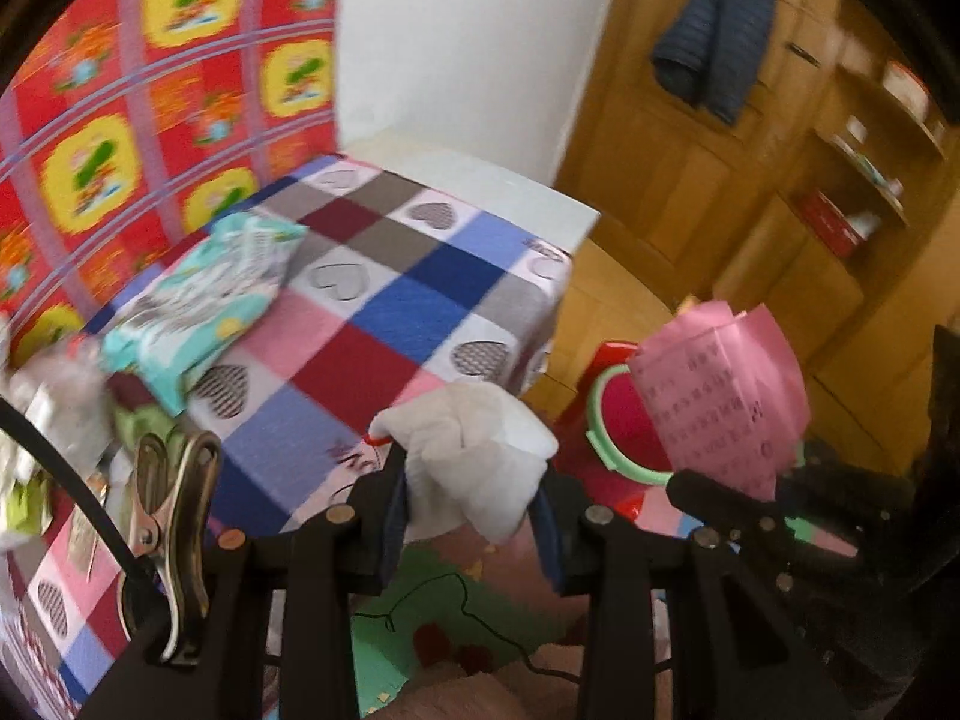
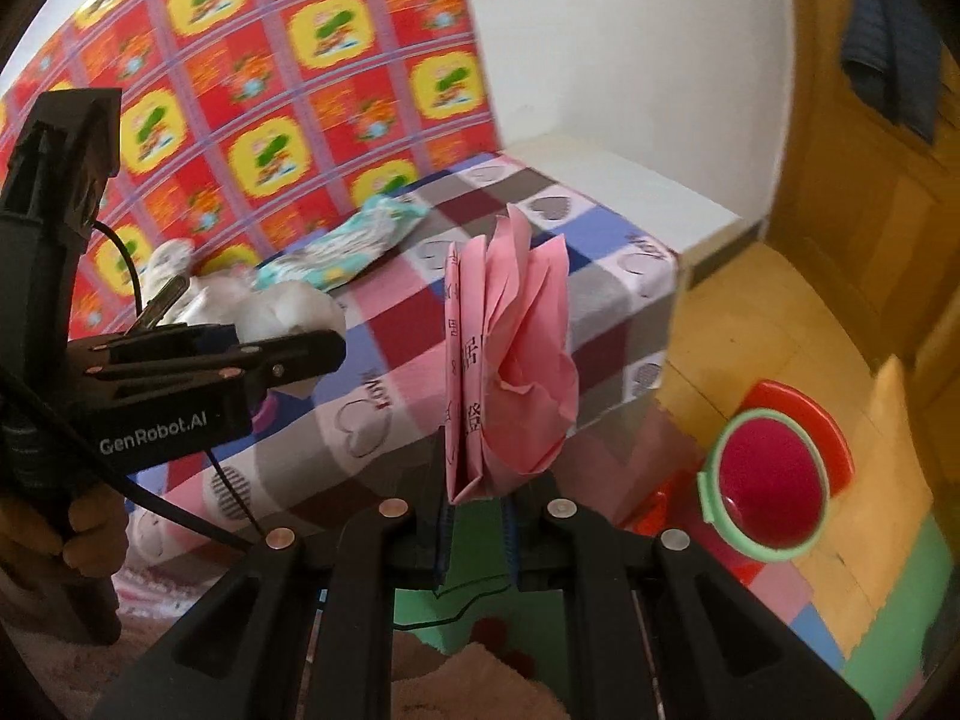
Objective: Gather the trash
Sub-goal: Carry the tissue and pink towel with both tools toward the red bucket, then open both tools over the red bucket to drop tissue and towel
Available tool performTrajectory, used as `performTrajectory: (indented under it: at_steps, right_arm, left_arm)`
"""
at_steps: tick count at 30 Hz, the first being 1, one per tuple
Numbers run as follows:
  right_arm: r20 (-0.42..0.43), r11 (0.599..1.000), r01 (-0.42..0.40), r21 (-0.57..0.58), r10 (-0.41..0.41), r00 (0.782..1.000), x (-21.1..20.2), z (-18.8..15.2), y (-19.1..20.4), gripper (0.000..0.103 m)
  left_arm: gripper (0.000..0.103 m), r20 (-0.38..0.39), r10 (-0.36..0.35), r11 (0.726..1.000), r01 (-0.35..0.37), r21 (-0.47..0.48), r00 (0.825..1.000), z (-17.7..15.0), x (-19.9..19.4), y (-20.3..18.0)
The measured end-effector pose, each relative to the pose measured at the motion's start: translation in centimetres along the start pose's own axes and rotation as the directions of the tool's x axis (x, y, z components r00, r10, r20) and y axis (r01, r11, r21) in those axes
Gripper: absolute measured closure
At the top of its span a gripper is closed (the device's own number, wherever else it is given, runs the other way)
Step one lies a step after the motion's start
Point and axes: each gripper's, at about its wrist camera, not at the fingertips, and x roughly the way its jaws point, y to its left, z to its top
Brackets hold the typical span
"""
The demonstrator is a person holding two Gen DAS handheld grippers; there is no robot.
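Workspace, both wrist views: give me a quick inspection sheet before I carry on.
Surface: checked tablecloth, hearts printed.
Job's things: white tissue in left gripper; pink paper in right gripper; red bin on floor, open.
Clutter: teal wipes pack; crumpled wrappers at table's left edge.
Grippers: both shut on their loads.
Cables: black cable beside left gripper.
Surroundings: wooden door, blue jacket hanging.
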Motion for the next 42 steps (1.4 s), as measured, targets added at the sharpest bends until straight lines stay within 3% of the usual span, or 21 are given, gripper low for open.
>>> performTrajectory:
  at_steps: [11, 21, 34, 38, 42]
  right_arm:
    - [-0.005, 0.985, 0.116, 0.126, -0.116, 0.993, -1.1, -0.7, -4.3, 0.089]
    - [-0.04, 0.957, 0.209, 0.199, -0.205, 0.978, -0.6, -1.8, -11.5, 0.089]
    - [-0.122, 0.93, 0.286, 0.232, -0.263, 0.957, 2.5, -3.5, -22.3, 0.089]
    - [-0.155, 0.922, 0.296, 0.248, -0.264, 0.952, 4.3, -4.3, -25.4, 0.089]
    - [-0.184, 0.922, 0.299, 0.244, -0.259, 0.948, 6.6, -5.4, -28.2, 0.089]
  left_arm:
    - [0.066, -0.052, -0.108, 0.984, 0.114, 0.14, 0.993, 2.1, 2.7, -4.4]
    - [0.066, -0.081, -0.199, 0.957, 0.211, 0.199, 0.977, 4.0, 6.8, -10.1]
    - [0.066, -0.184, -0.248, 0.929, 0.287, 0.233, 0.951, 5.7, 17.5, -19.5]
    - [0.066, -0.209, -0.227, 0.925, 0.278, 0.259, 0.951, 5.8, 21.3, -21.9]
    - [0.066, -0.257, -0.225, 0.923, 0.29, 0.254, 0.94, 5.6, 25.9, -23.8]
